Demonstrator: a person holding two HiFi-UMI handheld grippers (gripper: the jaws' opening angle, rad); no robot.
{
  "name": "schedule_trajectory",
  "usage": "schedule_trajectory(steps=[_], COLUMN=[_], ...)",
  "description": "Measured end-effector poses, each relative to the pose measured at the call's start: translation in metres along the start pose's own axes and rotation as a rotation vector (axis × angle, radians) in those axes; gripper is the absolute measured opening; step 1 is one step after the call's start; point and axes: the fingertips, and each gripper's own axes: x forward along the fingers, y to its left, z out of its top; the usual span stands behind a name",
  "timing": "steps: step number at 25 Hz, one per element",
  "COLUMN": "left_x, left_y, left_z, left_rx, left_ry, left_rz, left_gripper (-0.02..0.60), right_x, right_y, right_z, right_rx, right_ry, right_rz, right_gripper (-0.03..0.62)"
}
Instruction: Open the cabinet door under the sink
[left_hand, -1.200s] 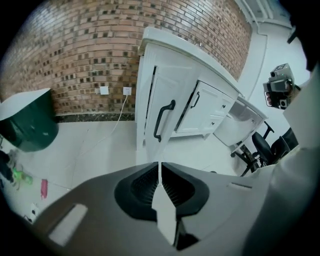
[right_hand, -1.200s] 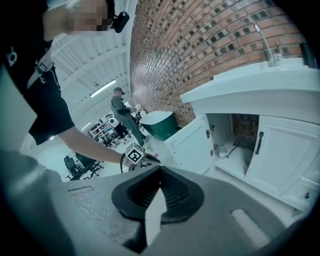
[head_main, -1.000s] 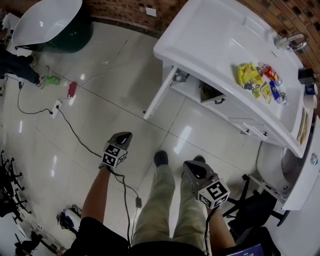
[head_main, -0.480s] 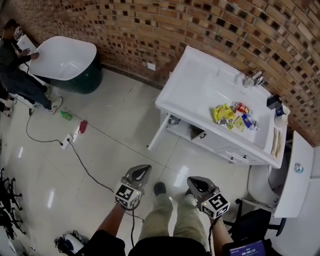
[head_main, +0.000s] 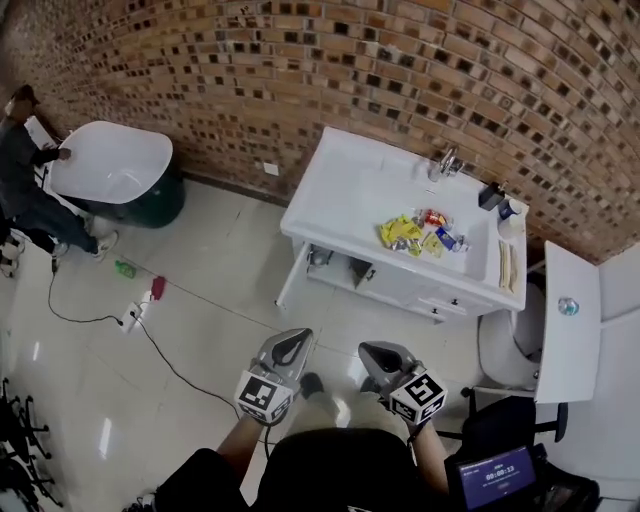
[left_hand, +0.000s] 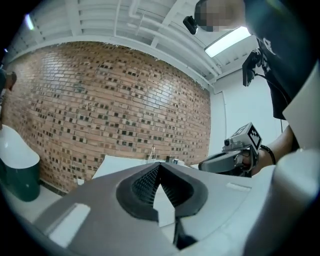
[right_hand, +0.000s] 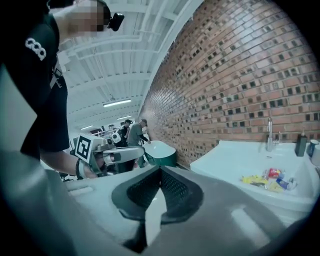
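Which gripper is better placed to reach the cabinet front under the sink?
Probably the right gripper: it is nearer the cabinet front under the sink, while the left gripper faces the open door. Both jaws are shut, empty.

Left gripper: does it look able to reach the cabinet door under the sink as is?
Probably not yet. The left gripper, shut and empty, is well back, a stretch of floor short of the cabinet door. Nothing blocks the way; stepping closer should do.
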Motion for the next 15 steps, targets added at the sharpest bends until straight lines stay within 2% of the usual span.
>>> schedule_trajectory(steps=[5, 9, 12, 15], left_x=[0.004, 0.003, 0.005, 0.01], left_y=[-0.056, -0.098, -0.134, -0.177], left_z=[0.016, 0.014, 0.01, 0.011], left_rx=[0.012, 0.006, -0.018, -0.005], left_ry=[-0.007, 0.012, 0.027, 0.043], left_rz=[-0.019, 0.01, 0.029, 0.025], left_gripper=[0.017, 0.017, 0.017, 0.017], right_x=[-0.029, -0.065, -0.101, -0.138], right_y=[0.005, 0.01, 0.012, 0.005], right_z=[0.016, 0.017, 0.011, -0.006], right_rx=[-0.054, -0.086, -0.077, -0.051], right_ry=[-0.035, -0.064, -0.084, -0.084], right_rz=[0.038, 0.073, 0.088, 0.083], right_gripper=[-0.008, -0.009, -0.009, -0.009])
